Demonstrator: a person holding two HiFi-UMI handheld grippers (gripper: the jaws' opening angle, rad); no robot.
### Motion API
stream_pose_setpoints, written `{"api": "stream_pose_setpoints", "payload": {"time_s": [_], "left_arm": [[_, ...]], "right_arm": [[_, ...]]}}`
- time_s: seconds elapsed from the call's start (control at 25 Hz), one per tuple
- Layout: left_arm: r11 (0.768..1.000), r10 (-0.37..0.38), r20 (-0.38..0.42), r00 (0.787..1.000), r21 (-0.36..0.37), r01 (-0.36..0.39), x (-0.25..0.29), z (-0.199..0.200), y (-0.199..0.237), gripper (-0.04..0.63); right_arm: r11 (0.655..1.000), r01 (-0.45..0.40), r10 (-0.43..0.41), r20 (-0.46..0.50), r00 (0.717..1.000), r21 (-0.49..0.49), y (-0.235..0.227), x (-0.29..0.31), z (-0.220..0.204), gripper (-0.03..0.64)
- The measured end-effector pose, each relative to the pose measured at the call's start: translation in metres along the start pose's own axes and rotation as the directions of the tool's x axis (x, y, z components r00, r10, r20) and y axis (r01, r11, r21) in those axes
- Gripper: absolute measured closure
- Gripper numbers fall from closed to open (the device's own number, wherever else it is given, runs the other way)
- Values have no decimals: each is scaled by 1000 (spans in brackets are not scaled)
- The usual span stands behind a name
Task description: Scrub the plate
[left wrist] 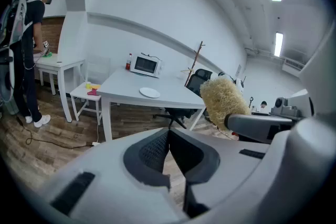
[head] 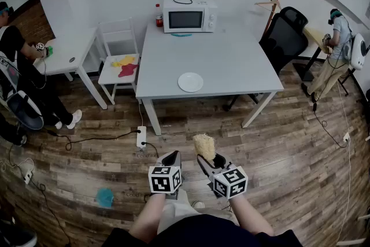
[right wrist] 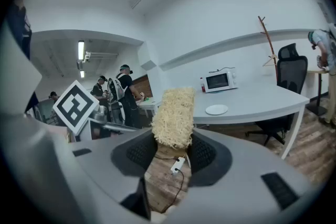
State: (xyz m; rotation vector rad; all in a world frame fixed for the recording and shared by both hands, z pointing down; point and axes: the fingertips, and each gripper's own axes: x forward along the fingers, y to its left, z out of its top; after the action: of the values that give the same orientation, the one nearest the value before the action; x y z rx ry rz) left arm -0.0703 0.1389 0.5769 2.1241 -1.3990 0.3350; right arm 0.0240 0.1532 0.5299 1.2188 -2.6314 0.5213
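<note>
- Right gripper (right wrist: pixel 172 150) is clamped on a straw-coloured fibrous scrub pad (right wrist: pixel 173 115), which sticks out past the jaws.
- Left gripper (left wrist: pixel 169 136) has its jaws pressed together, nothing in them.
- Both hang over the wooden plank floor (head: pixel 277 142), well apart from the white rectangular table (head: pixel 231 61).
- Round white plate (head: pixel 190 82) sits near the tabletop's front edge.

Left gripper (head: pixel 171 155): jaws closed tip to tip, nothing between them. Right gripper (head: pixel 207 158): jaws clamped on a straw-coloured scrubber (head: pixel 203 145). Both are held low, side by side, pointing forward. Bare forearms (head: pixel 149 217) reach out from the body.
</note>
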Motion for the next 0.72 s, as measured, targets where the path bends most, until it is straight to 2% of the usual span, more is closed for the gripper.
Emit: {"api": "stream_pose_setpoints", "payload": {"time_s": [0.28,0.72], "left_arm": [[1000,-9,47,999,8,9,-34,-24,-50,577],[1000,-9,49,999,27,7,-48,-38,-76,577]], "right_arm": [[1000,7,-7,4,1000,6,6,-58,-26,446],[999,-29,31,49,998,-35,13,-85,-23,446]]}}
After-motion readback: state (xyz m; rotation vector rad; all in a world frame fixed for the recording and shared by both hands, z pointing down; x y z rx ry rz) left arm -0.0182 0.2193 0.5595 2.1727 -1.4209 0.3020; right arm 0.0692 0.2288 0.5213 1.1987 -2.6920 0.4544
